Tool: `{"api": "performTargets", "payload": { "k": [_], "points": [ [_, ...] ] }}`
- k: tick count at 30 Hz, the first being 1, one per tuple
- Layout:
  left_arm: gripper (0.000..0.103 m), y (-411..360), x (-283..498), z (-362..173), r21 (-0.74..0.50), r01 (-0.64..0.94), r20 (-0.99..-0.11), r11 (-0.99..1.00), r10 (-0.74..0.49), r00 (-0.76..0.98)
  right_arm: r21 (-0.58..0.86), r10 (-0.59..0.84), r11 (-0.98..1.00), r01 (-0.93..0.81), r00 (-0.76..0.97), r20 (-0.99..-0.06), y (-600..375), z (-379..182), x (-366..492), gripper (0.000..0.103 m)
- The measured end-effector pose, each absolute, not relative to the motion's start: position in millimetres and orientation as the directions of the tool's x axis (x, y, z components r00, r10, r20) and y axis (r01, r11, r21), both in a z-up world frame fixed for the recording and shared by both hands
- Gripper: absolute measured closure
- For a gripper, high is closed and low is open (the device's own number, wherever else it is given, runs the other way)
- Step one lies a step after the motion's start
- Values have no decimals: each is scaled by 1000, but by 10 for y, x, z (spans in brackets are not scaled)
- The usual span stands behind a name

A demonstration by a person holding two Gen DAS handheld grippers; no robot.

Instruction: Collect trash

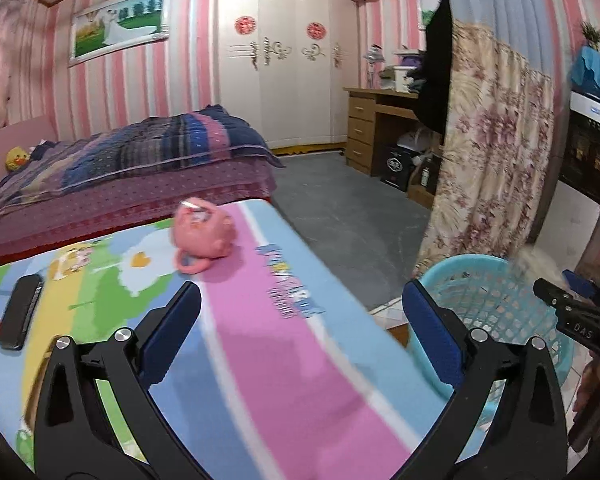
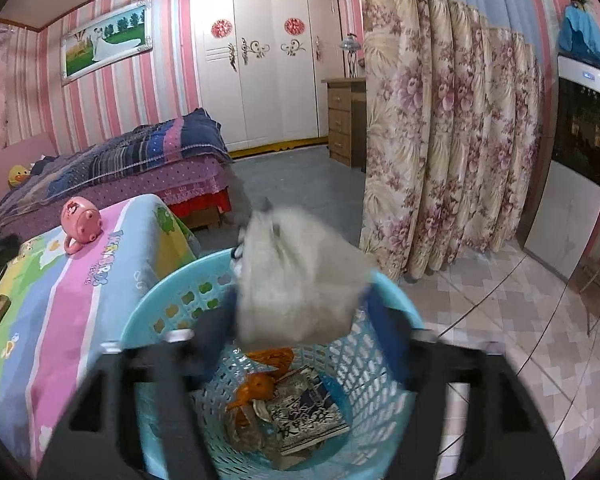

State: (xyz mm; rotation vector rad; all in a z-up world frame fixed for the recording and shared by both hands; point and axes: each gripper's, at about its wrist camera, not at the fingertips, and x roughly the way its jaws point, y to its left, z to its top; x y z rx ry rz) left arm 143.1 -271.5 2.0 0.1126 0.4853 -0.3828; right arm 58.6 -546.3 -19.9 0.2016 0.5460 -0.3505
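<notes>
My right gripper [image 2: 300, 332] hangs over a light blue mesh basket [image 2: 172, 304], its jaws spread. A blurred white crumpled wad [image 2: 300, 280] sits between its fingers [image 2: 216, 332], above the basket's mouth; I see no firm pinch on it. Orange scraps [image 2: 264, 384] and a printed packet [image 2: 306, 412] lie at the basket's bottom. My left gripper [image 1: 300, 292] is wide open over the colourful tablecloth [image 1: 284, 360], holding nothing. In the left wrist view the basket [image 1: 488, 304] stands to the right of the table, with the right gripper [image 1: 560, 292] and the white wad [image 1: 536, 264] above its rim.
A pink mug-shaped toy [image 1: 202, 236] and a black remote [image 1: 20, 312] lie on the table. Behind are a bed [image 1: 140, 160], a white wardrobe [image 1: 284, 60] and a wooden desk [image 1: 376, 120]. A floral curtain [image 2: 440, 140] hangs right of the basket, above tiled floor [image 2: 520, 320].
</notes>
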Motion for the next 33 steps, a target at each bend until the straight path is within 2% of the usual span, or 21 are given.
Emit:
{"api": "performTargets", "payload": {
  "k": [1,3,6,13,18,27,33],
  "points": [
    [6,-2629,1401,46,20,373,-469,928,-321,823,96,-264,923,372,797,-544,-5432,-204,585,28],
    [6,-2467,1346,112,27,358,-461,933,-306,833,88,-278,920,381,797,-536,-5368,-182,551,13],
    [5,-2179,1204,231,36,333,-435,942,-286,854,89,-283,923,375,817,-502,-5190,-73,477,5],
    [5,-1539,783,488,79,251,-387,965,-202,899,53,-224,961,272,875,-428,-4520,409,288,5],
    [5,-1072,512,570,45,180,-379,983,-150,913,57,-119,986,154,909,-400,-3906,649,114,5],
    [5,-450,183,514,55,77,-397,996,-48,917,31,-40,998,58,914,-403,-2990,603,-46,5],
    [5,-265,127,434,35,51,-417,998,-32,908,44,-2,999,22,910,-414,-2724,611,-125,5]
  ]
}}
